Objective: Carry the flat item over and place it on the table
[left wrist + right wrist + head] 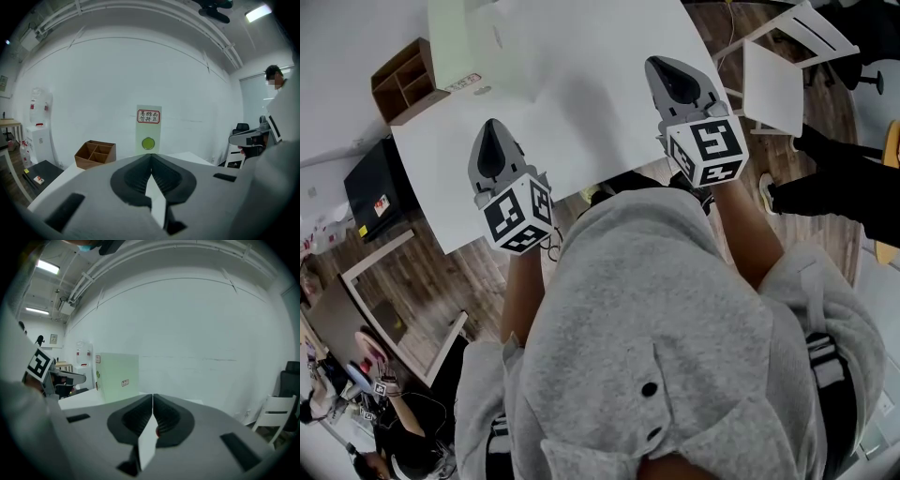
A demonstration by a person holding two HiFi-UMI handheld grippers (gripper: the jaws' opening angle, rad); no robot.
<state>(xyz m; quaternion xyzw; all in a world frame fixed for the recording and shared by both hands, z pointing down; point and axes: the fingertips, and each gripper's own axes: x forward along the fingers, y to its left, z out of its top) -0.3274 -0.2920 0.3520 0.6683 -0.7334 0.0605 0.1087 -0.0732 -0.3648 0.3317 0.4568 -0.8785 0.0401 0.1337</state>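
Both tongs are clamped shut on a thin white board (581, 122), one at each end of its near edge. The left gripper (492, 127) pinches the board so that it shows only as a white sliver between its closed jaws, and the right gripper (661, 64) does the same. The board is held out on the person's side of the green box (459, 42). A wooden tray (403, 80) sits just left of that box.

- Lighting: bright, even, from long white ceiling lamps (258, 12); shadows soft.
- Optics: strong fisheye bending, dark vignetted corners.
- Focus: nearest foreground slightly soft.
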